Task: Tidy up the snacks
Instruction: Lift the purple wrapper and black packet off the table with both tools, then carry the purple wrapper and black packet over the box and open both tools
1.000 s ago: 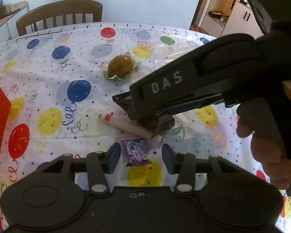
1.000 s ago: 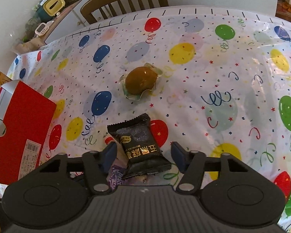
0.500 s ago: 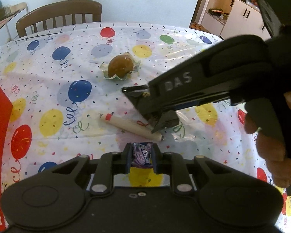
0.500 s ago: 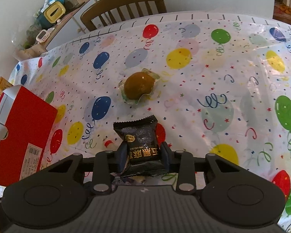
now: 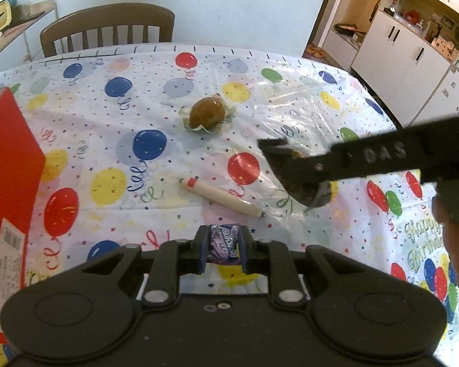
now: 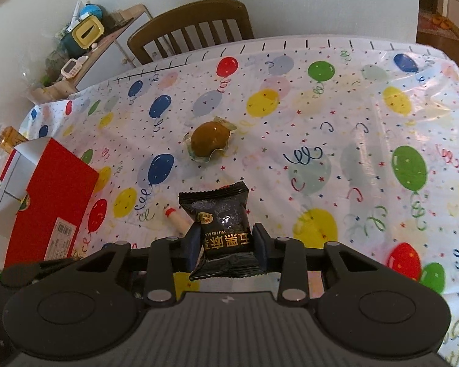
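Left wrist view: the left tongs [image 5: 222, 249] are clamped on a purple candy [image 5: 223, 242], lifted just above the tabletop [image 5: 306, 104]. The red box [image 5: 6, 183] lies to their left — nearer this hand. A cream sausage stick [image 5: 222, 197] lies slantwise ahead, a brown wrapped egg [image 5: 205, 113] beyond.

Right wrist view: the right tongs [image 6: 226, 246] are clamped on a black sachet [image 6: 220, 223] with gold lettering, held upright; the box [image 6: 46, 202] sits well left — a likely drop-off for both.
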Tool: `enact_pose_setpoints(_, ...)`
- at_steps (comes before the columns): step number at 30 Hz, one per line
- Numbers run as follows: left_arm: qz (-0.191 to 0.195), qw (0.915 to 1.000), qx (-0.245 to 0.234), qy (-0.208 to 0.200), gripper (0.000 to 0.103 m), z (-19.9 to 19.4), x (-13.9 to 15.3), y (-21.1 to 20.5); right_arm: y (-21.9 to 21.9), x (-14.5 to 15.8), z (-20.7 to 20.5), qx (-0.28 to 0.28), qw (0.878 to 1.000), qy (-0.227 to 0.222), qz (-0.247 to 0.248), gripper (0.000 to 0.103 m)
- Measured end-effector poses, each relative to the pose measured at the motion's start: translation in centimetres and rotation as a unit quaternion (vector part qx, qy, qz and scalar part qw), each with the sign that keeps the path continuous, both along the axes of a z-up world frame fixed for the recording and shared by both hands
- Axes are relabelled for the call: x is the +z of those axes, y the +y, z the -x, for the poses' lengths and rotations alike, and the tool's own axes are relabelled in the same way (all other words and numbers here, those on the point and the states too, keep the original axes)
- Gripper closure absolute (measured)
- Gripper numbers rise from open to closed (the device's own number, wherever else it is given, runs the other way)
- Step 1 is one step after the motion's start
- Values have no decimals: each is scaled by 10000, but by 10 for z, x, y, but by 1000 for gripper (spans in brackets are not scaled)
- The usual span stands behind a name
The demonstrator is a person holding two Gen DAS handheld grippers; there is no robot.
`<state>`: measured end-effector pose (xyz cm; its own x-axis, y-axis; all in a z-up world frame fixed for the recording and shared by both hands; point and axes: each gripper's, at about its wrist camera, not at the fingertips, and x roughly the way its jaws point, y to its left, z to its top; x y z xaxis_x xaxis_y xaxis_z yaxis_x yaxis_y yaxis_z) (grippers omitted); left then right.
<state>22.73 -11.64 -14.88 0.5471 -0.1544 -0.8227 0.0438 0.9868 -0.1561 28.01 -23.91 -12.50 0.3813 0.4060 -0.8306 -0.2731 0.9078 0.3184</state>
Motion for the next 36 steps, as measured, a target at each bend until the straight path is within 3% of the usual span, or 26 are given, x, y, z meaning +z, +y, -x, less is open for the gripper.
enact_pose_setpoints(17,176,9990,181,-374,86,20,60,42,4,51,52,35,9986,-400,349,68)
enact_pose_setpoints(29,5,9973,340,-657,86,36,110,103,57,91,78,104,9943,-827,671,68)
enact_pose_setpoints(36,-93,9957,439,-812,86,46,131,145,101,109,88,253,9924,-1041,607,68)
